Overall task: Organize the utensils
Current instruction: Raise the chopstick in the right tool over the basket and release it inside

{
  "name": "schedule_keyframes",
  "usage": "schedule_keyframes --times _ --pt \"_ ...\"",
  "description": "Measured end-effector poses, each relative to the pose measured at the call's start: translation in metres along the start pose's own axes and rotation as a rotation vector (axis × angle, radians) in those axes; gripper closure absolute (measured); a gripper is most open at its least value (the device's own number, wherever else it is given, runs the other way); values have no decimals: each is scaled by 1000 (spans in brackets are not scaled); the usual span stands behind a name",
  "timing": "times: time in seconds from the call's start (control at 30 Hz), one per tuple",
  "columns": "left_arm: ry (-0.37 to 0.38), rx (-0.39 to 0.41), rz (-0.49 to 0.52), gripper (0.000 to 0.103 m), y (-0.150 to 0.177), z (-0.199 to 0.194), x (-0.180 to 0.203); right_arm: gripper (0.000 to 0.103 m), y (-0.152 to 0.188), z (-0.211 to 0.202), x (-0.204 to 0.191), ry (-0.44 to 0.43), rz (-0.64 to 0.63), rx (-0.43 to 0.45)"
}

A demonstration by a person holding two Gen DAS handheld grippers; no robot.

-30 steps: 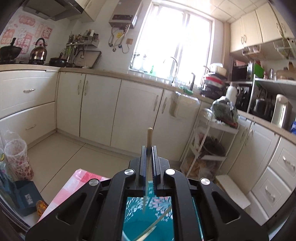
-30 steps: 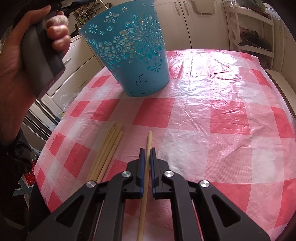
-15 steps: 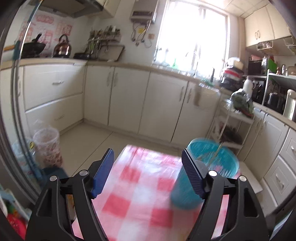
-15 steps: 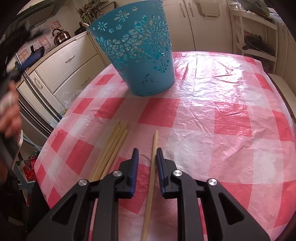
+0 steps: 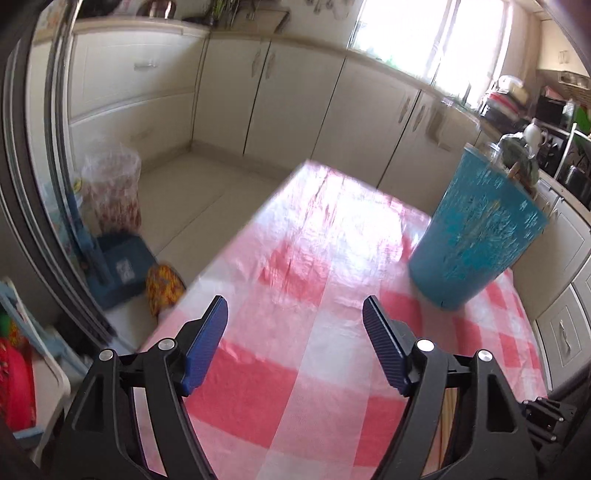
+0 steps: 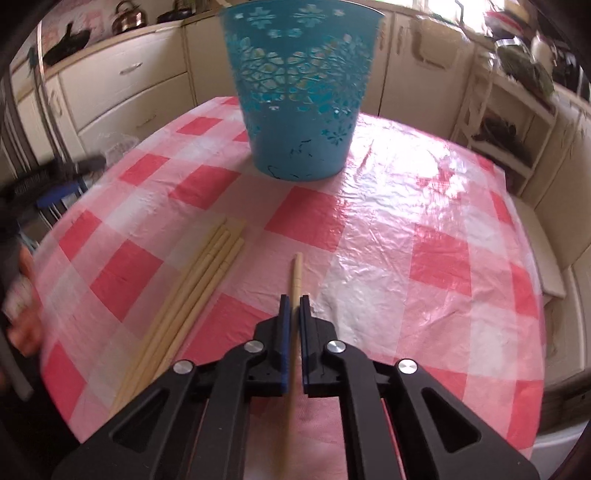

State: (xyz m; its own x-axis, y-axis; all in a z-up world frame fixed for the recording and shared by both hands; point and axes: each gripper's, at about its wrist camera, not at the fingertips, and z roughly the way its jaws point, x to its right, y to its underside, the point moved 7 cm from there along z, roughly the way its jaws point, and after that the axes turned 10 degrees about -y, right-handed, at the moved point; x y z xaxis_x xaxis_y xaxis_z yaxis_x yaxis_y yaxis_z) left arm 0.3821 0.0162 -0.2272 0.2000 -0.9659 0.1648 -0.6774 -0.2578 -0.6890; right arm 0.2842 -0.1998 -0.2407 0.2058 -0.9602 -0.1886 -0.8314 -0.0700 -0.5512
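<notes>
Table w/ red-and-white checked plastic cloth (image 6: 424, 206), crinkled & glossy; teal cut-out bin (image 6: 299, 92) stands upright near far edge; bundle of pale chopsticks (image 6: 192, 295) lies side by side on near-left part; single chopstick (image 6: 296, 273) just right of bundle, apart from it, pointing toward bin.

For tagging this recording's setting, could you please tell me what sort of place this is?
Most likely a home kitchen: cream base cabinets with metal handles run under a countertop, a metal kettle sits on the counter, and a table covered in a red-and-white checked plastic cloth stands in the middle.
</notes>
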Motion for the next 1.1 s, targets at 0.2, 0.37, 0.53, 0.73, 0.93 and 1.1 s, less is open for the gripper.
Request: schedule_keyframes --times 0.2,0.37,0.53,0.73,0.93,1.1 --pt "25 -32 -33 31 1 8 -4 98 -27 -63 15 -310 223 224" --pt "37 -38 -25 31 3 10 -1 98 -96 -130 6 -429 201 463" --pt "46 -42 -39 31 3 9 0 98 -179 -149 5 -416 177 636" --pt "65 -47 -49 31 3 10 0 98 -249 -125 28 -261 227 755" --pt "86 -54 -58 31 4 11 0 98 -268 -79 42 -187 251 688" --pt "96 -53 -64 31 3 11 0 97 -263 -63 41 -163 204 642"
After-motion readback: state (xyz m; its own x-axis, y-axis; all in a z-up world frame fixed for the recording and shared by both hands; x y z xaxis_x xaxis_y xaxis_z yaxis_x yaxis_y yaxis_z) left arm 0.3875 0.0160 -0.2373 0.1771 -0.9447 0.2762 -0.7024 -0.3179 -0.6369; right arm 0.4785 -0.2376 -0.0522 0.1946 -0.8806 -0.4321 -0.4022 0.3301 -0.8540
